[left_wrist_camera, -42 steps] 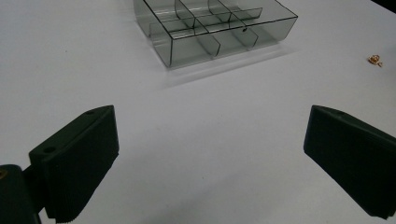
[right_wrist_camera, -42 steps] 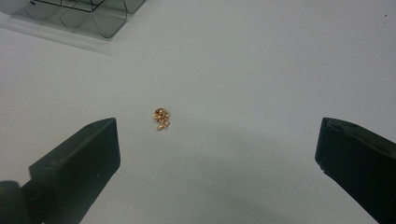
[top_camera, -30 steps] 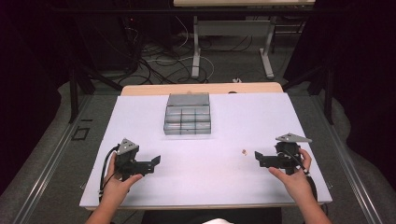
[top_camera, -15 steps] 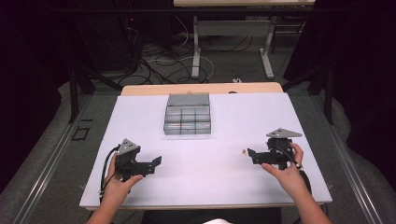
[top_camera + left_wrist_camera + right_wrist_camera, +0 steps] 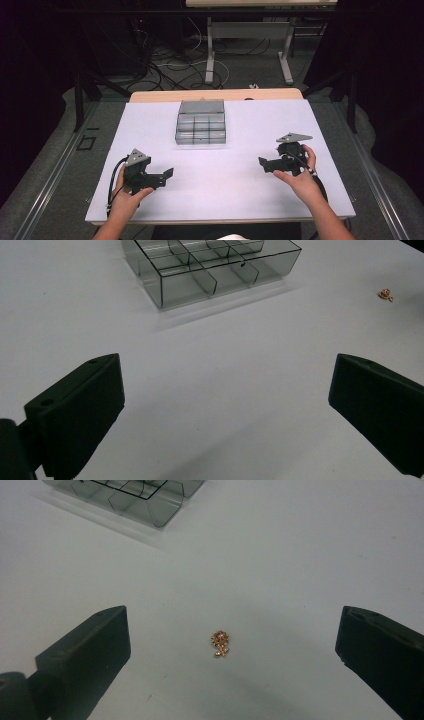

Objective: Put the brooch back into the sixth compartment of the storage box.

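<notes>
I have both jaws wide: right gripper (image 5: pixel 230 665) straddles a small gold charm (image 5: pixel 220 644), left gripper (image 5: pixel 225 405) empty, near the clear divided box (image 5: pixel 210 265)

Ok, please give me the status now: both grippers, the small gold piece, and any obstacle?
Left gripper open, empty. Right gripper open, its jaws either side of the gold charm on the white table. Clear compartment box farther back, nothing between.
</notes>
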`<action>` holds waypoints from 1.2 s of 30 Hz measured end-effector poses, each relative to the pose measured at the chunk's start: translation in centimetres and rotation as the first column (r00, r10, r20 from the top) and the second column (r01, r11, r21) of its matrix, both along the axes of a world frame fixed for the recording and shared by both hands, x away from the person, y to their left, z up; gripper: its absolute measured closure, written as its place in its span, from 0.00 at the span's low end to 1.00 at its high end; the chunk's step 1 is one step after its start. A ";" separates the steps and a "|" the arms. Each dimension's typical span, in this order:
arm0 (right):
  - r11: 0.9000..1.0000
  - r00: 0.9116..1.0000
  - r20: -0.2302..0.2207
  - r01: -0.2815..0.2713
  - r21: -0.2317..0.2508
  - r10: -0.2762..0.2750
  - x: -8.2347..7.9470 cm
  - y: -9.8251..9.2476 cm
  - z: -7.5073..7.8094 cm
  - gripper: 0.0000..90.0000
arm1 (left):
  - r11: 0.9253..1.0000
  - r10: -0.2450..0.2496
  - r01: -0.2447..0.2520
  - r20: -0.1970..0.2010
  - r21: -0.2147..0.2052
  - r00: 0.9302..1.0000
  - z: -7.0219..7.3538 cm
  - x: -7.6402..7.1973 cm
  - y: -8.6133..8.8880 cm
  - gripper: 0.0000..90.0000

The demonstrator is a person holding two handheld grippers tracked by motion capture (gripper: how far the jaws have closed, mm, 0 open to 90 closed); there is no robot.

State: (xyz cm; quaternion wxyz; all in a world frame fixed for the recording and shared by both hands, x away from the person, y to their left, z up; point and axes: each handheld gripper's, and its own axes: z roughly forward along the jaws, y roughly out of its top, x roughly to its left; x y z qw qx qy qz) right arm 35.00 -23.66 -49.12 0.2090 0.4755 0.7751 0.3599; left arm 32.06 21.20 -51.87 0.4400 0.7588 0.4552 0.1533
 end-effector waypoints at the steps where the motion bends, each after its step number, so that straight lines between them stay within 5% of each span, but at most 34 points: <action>1: 1.000 1.000 0.000 0.000 0.000 0.000 0.0 0.0 0.0 0.02 | 1.000 0.000 0.000 0.000 0.000 1.000 0.0 0.0 0.0 0.02; 36: 0.995 0.994 -0.078 0.069 -0.077 -0.075 2.4 0.9 -1.4 0.37 | 1.000 0.005 -0.005 0.001 -0.006 1.000 -0.2 0.1 -0.1 0.03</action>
